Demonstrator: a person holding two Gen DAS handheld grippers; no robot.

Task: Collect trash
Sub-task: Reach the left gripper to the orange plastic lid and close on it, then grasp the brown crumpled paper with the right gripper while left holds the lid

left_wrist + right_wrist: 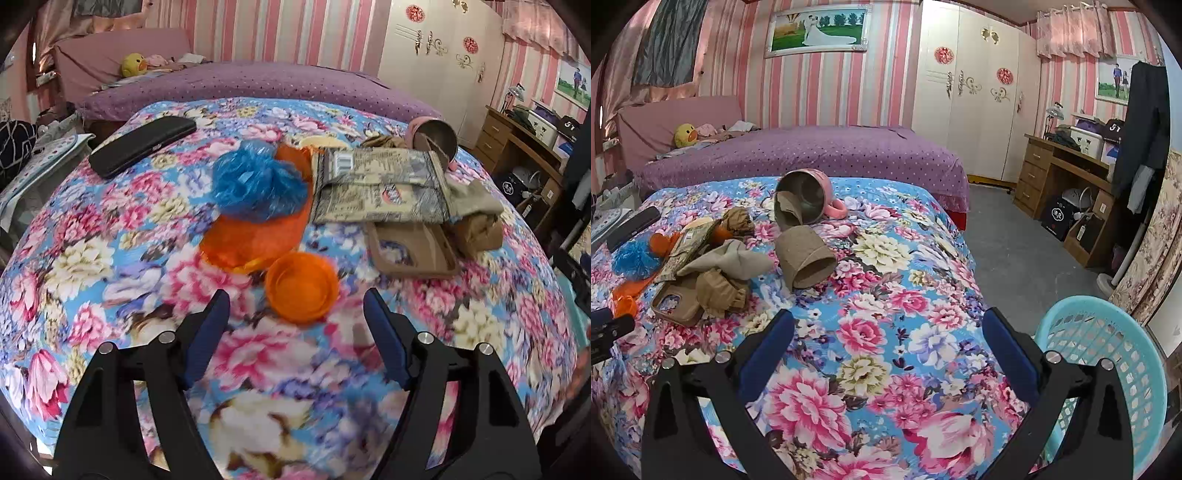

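While the left gripper (295,299) hangs jaws apart just short of a round orange plastic lid (302,287) on the floral quilt (110,280), the right gripper (886,325) waits, jaws wide, beside a turquoise lattice plastic basket (1108,354).

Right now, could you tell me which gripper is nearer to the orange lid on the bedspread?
Left. The left gripper is open with the orange lid just ahead, about between its fingertips. The right gripper hovers over bare bedspread, well to the lid's right.
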